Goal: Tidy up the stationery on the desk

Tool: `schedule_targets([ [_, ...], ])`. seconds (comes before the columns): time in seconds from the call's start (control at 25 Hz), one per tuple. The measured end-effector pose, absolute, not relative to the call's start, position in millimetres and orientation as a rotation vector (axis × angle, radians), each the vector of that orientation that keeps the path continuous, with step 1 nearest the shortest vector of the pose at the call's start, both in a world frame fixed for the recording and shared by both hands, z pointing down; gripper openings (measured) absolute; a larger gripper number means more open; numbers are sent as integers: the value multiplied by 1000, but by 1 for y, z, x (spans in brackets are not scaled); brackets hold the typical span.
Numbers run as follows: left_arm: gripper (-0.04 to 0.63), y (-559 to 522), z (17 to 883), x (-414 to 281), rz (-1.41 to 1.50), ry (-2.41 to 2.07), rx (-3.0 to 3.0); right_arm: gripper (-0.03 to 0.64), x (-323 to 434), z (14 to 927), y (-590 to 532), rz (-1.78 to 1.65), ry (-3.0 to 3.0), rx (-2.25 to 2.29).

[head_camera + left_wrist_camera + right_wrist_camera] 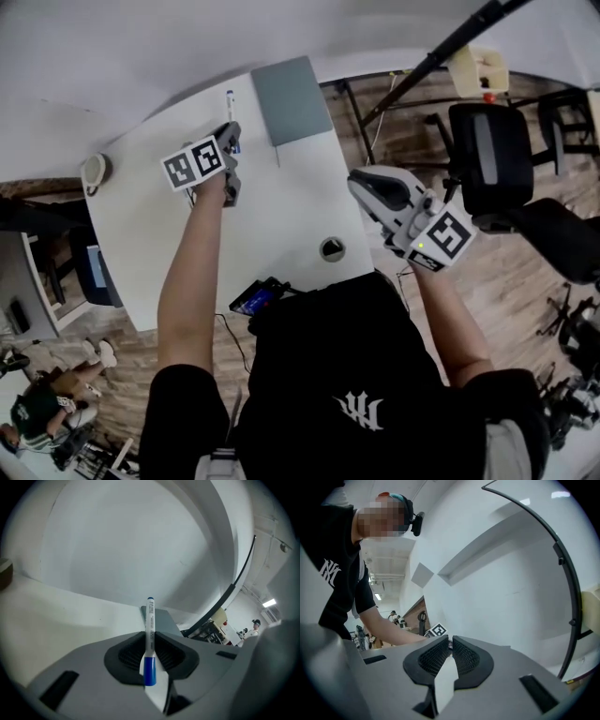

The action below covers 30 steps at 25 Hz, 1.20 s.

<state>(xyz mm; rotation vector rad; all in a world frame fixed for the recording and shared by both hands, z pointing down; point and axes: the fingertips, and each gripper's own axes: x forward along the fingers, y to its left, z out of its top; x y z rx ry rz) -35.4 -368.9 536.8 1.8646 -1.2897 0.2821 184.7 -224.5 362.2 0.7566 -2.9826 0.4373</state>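
Left gripper (150,645) is clamping a white marker (149,620) between its ribbed pads. The jaws are partly closed on the barrel, with the blue cap end sitting near the camera and the white barrel sticking out past the tips. In the head view the left gripper (230,133) is holding the marker (229,99) over the far part of the white desk (272,211), just left of the grey notebook (291,98). Can't tell whether the marker tip is touching the desk. Right gripper (451,644) is showing its jaws closed to a sliver with nothing between them, and in the head view it (364,186) is hanging off the desk's right edge, well apart from the marker. The step looks like placing the marker, probably alongside the notebook, and no pen holder is showing. To do it well, the person should be bringing the barrel down flat and parallel to the notebook's edge, then opening only once it is resting on the desk. The barrel is round and the desk looks smooth, so a release from height likely means rolling. The right gripper is best staying clear.
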Motion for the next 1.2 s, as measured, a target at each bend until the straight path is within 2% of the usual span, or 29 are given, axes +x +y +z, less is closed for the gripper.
schedule_targets([
  [0.52,66,-402,593,-18,497,-1399,1726,54,226,385,-237,506,-2942,808],
  [1.2,67,-402,607,-12,551,-1404,1681,54,223,386,-244,488,-2949,737],
])
